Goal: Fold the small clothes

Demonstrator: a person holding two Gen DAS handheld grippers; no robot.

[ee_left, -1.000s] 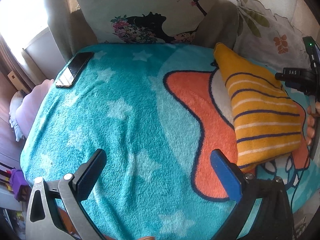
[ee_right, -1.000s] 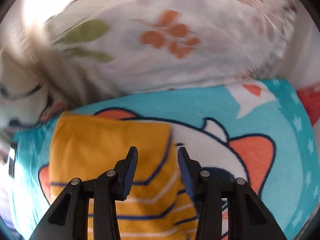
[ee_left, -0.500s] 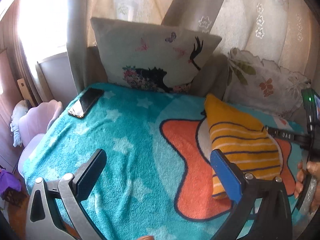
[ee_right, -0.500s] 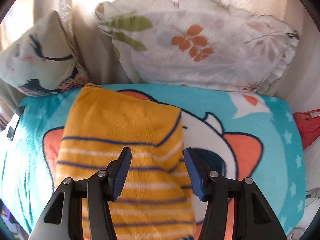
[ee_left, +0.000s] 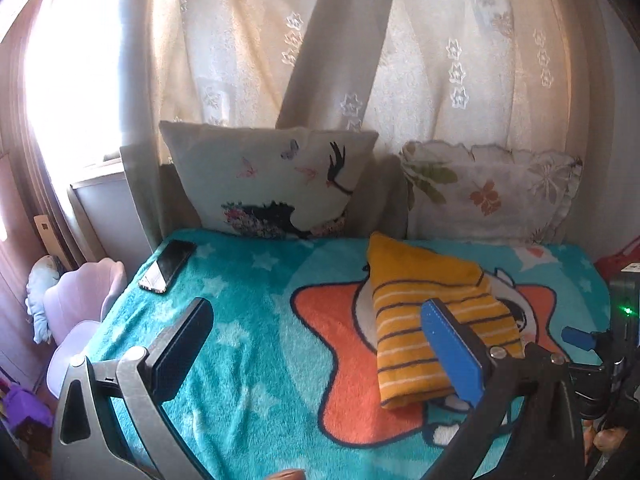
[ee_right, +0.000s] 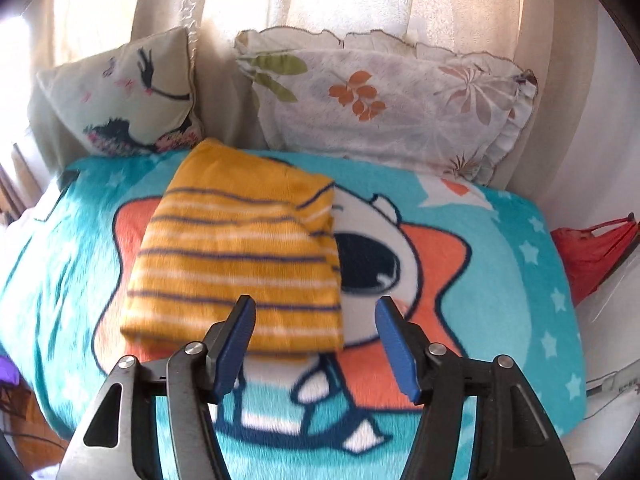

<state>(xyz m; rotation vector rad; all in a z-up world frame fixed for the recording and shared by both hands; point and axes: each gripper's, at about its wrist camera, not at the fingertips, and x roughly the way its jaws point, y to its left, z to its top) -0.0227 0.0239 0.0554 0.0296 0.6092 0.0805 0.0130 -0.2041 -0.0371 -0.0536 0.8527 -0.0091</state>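
A folded yellow garment with navy and white stripes (ee_left: 424, 304) (ee_right: 240, 256) lies flat on the teal cartoon blanket (ee_left: 256, 320) (ee_right: 500, 280). My left gripper (ee_left: 316, 336) hangs open above the blanket, to the left of the garment, with nothing between its fingers. My right gripper (ee_right: 316, 324) is drawn back in front of the garment's near edge; its jaws are opening and hold nothing. In the left wrist view my right gripper's blue fingertip (ee_left: 576, 336) pokes in at the right edge.
Two cushions (ee_left: 272, 184) (ee_right: 384, 108) lean against the curtain (ee_left: 360, 48) at the back. A black phone (ee_left: 168, 266) lies at the blanket's far left corner. A pale lilac chair (ee_left: 80, 312) stands left of the bed, a red bag (ee_right: 592, 252) to its right.
Both grippers drew back and rose from the bed, so cushions and curtain came into view. The right gripper's jaws widened. The folded garment stayed put.
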